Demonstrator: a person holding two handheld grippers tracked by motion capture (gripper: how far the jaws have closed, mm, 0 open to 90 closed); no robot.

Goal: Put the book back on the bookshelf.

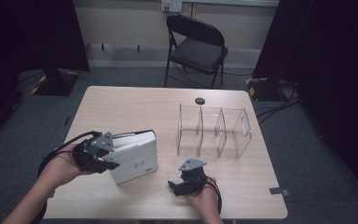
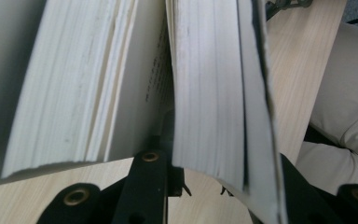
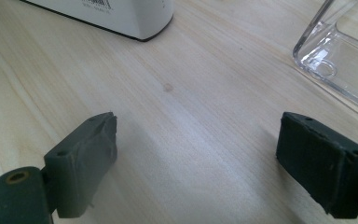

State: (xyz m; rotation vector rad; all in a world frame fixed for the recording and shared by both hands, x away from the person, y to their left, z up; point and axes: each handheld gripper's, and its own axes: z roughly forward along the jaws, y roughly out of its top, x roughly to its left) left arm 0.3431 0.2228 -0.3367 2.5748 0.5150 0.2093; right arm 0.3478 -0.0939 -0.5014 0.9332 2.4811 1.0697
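A: In the high view, where is the book?
B: The white book [image 1: 134, 156] is at the lower left of the frame, on the table [image 1: 135, 105]. Its front corner looks a little raised, but I cannot tell this surely. The left gripper [image 1: 106, 157] is at the left end of the book and closes on it.
A: And the container?
B: The clear organizer [image 1: 213, 132] stands right of the centre, apart from the book. It has three compartments, and I see nothing inside any of them. The right gripper [image 1: 176, 185] is at the lower middle, near the table edge, and it holds nothing.
A: What does the left gripper view show?
B: The page edges [image 2: 205, 88] of the book stand very close, from the top of the frame to the bottom. One jaw goes into the gap between the pages, the other lies outside the cover at the right, so a part of the book is clamped between them.
A: And the right gripper view?
B: The jaws stand wide apart, with bare table between them. A corner of the book [image 3: 121, 16] is at the upper left, a corner of the organizer [image 3: 340, 56] at the upper right, with nothing in it.
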